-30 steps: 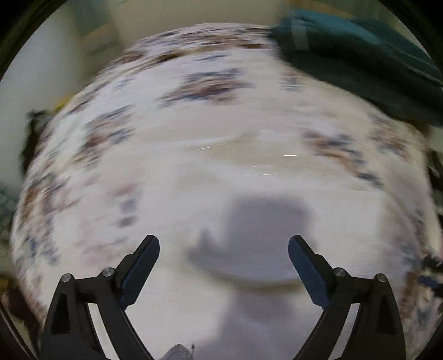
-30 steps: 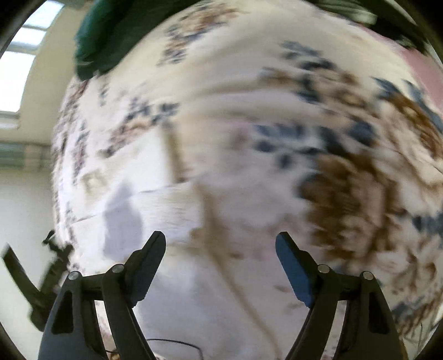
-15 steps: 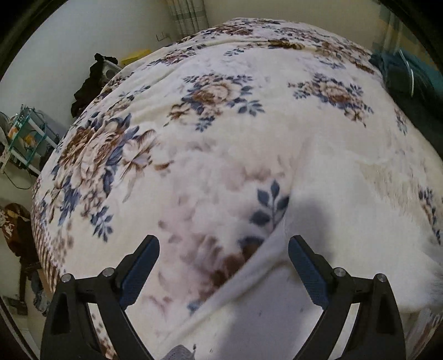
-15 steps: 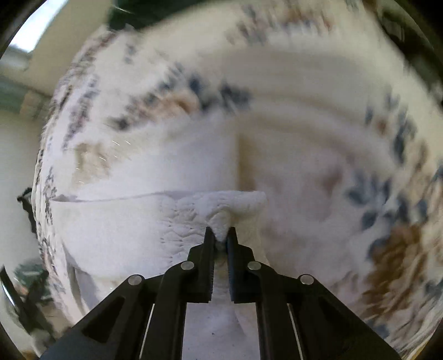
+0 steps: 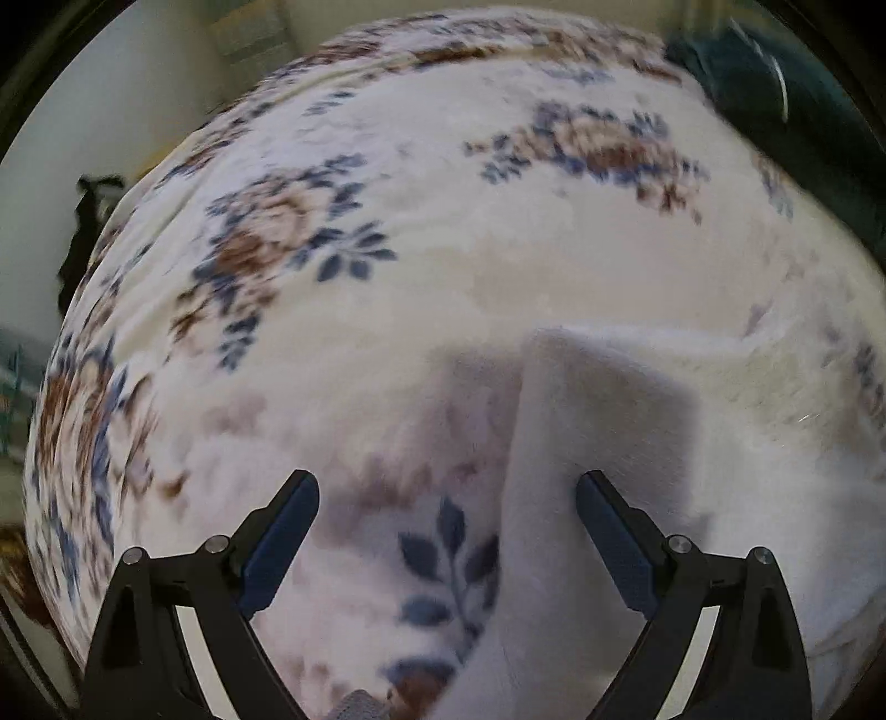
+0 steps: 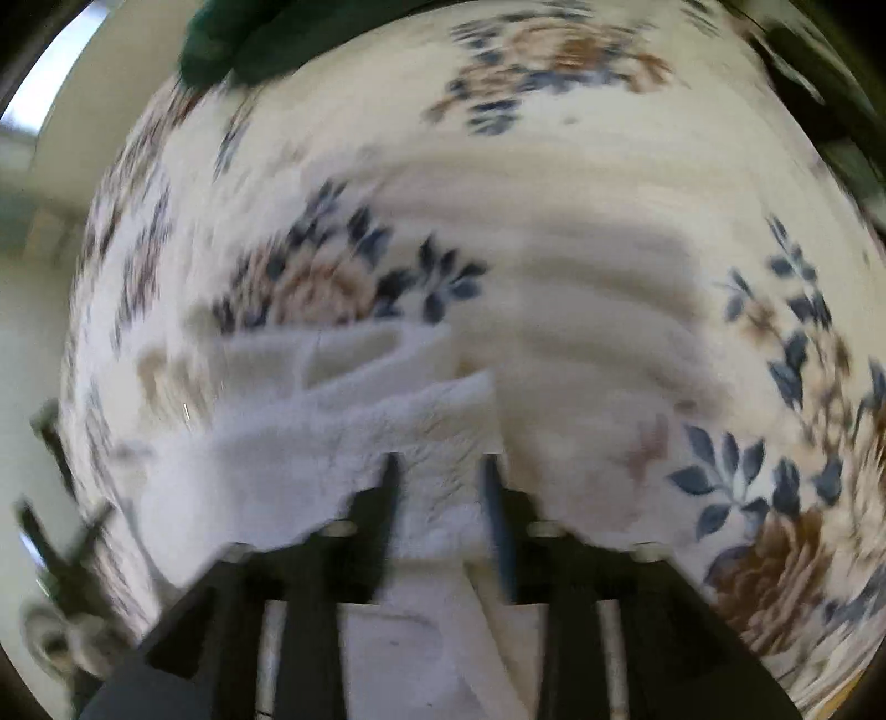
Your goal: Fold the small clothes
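A white fleecy garment (image 5: 598,443) lies on a floral blanket (image 5: 387,288). In the left wrist view its left edge runs up between my fingers. My left gripper (image 5: 447,507) is open and empty, just above that edge. In the right wrist view the same white garment (image 6: 310,443) lies bunched ahead. My right gripper (image 6: 440,482) has its jaws partly apart with a fold of the garment between them; the view is blurred by motion.
A dark green cloth pile (image 5: 803,111) lies on the bed's far right; it shows in the right wrist view (image 6: 249,39) at the top. The bed edge drops off at left, with dark items (image 5: 88,221) and a wall beyond.
My right gripper was shut on the garment's corner half a second ago; its jaws have now parted. The left gripper has shifted so the garment's edge lies between its fingers.
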